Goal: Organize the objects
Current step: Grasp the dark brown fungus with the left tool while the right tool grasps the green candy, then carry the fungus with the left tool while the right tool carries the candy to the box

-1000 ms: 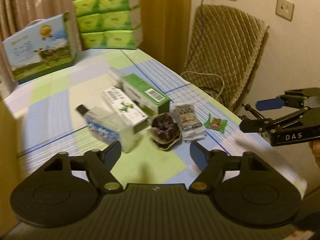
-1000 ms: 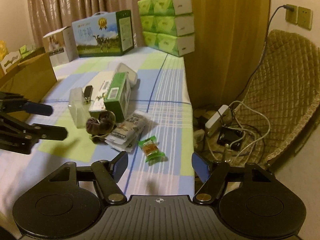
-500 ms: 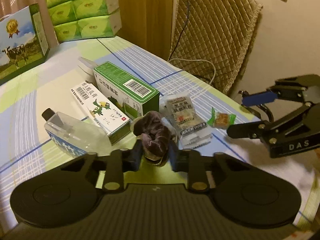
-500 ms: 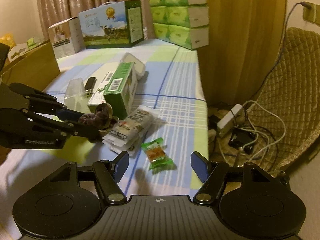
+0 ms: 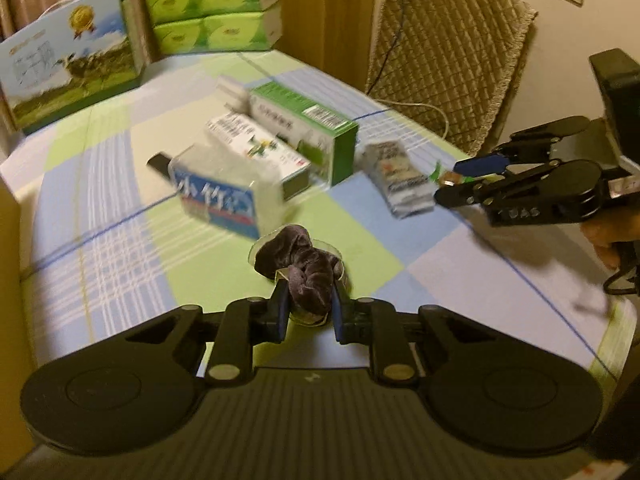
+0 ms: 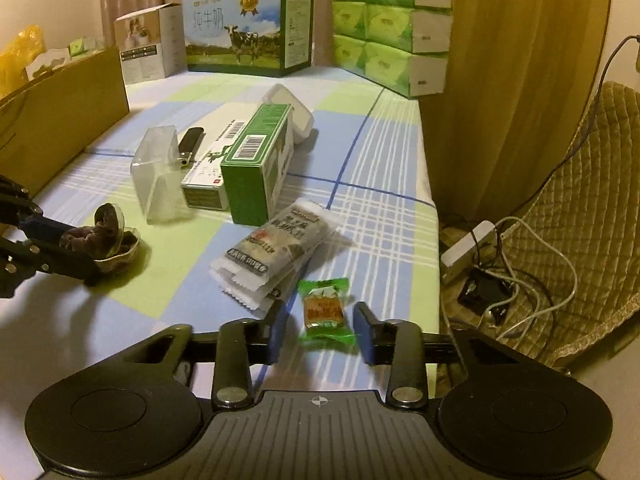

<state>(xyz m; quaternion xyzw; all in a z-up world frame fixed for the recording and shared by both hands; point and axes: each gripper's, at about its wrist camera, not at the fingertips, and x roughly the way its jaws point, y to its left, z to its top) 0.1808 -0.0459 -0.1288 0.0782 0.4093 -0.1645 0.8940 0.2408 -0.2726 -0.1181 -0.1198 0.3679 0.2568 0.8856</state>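
Observation:
My left gripper [image 5: 307, 309] is shut on a dark purple scrunchie in a clear plastic cup [image 5: 301, 265], held just above the checked tablecloth; it also shows in the right wrist view [image 6: 105, 240]. My right gripper [image 6: 319, 331] is open, with its fingers on either side of a green-wrapped candy [image 6: 325, 311] that lies on the cloth. In the left wrist view the right gripper [image 5: 454, 184] sits over that candy. A green box [image 6: 258, 160], a white box [image 6: 212, 168], a clear tissue pack [image 6: 157, 172] and a grey snack packet [image 6: 276, 248] lie in a cluster.
A milk carton box [image 6: 248, 28] and stacked green tissue packs [image 6: 392, 24] stand at the back. A brown cardboard box [image 6: 60, 116] stands at the left. The table edge [image 6: 434, 216] runs on the right, with a quilted chair [image 6: 592, 200] and cables beyond.
My left gripper has pulled the scrunchie cup back away from the cluster. My right gripper has moved forward and lowered around the green candy, and its fingers have narrowed.

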